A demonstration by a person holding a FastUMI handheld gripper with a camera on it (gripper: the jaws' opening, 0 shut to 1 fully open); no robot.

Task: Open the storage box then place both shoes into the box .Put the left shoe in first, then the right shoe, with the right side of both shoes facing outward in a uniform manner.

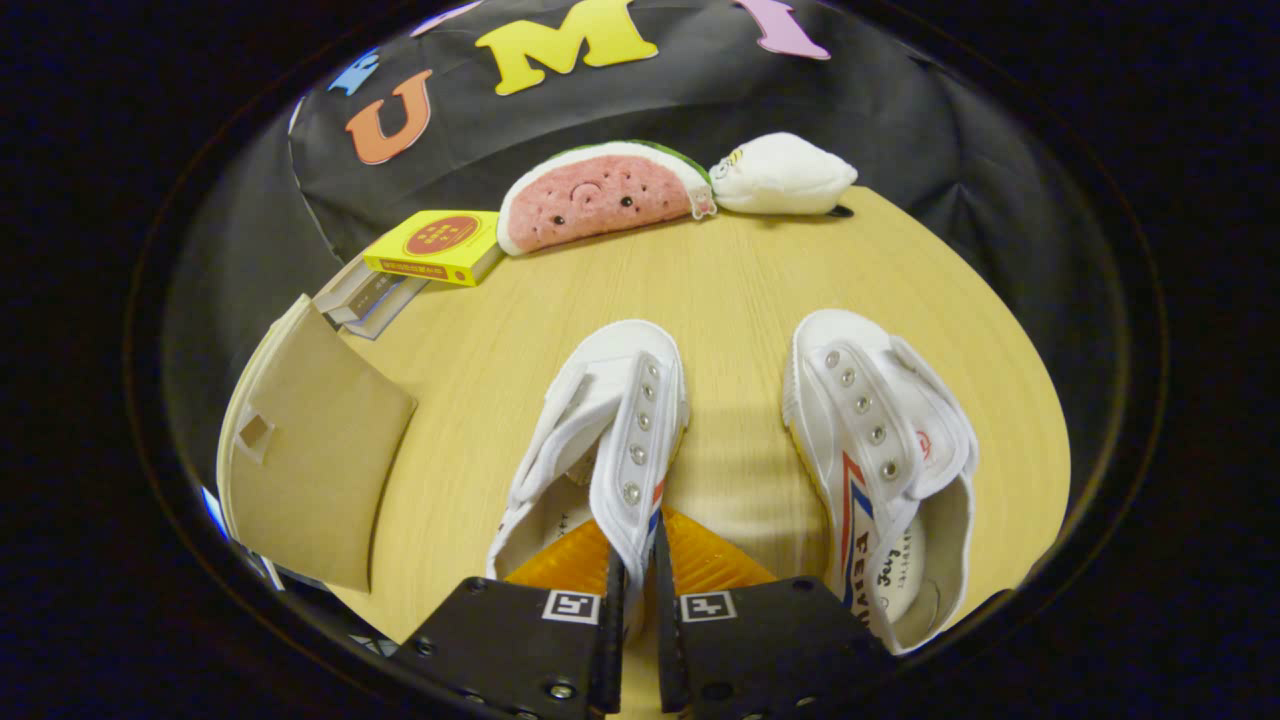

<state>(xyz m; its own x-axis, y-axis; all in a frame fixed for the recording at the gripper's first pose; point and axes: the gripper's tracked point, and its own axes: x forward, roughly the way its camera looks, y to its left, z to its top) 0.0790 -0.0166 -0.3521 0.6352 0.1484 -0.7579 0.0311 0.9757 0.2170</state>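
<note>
- Gripper view: the hand-held gripper (637,585) is clenched on the left shoe (600,440), both fingers pinching the eyelet flap of the white canvas upper between them.
- That shoe runs from the fingers toward 12 o'clock on the pale wooden surface (720,280), its toe pointing away and its opening just at the fingers.
- The right shoe (880,470) lies apart at about 2 o'clock from the fingers, also toe away, a red-and-blue stripe showing along its side and its heel nearest the camera.
- At 9 o'clock from the fingers, the storage box (315,450) sits at the surface's edge, a brown cardboard panel facing up; whether it is open cannot be told.
- Beyond the box, at about 11 o'clock, a yellow box (435,245) rests on a stack of books (365,295).
- At 12 o'clock, far beyond the shoes, a watermelon-slice plush toy (600,195) leans near the booth wall, with a white plush toy (780,175) just beside it at 1 o'clock.
</note>
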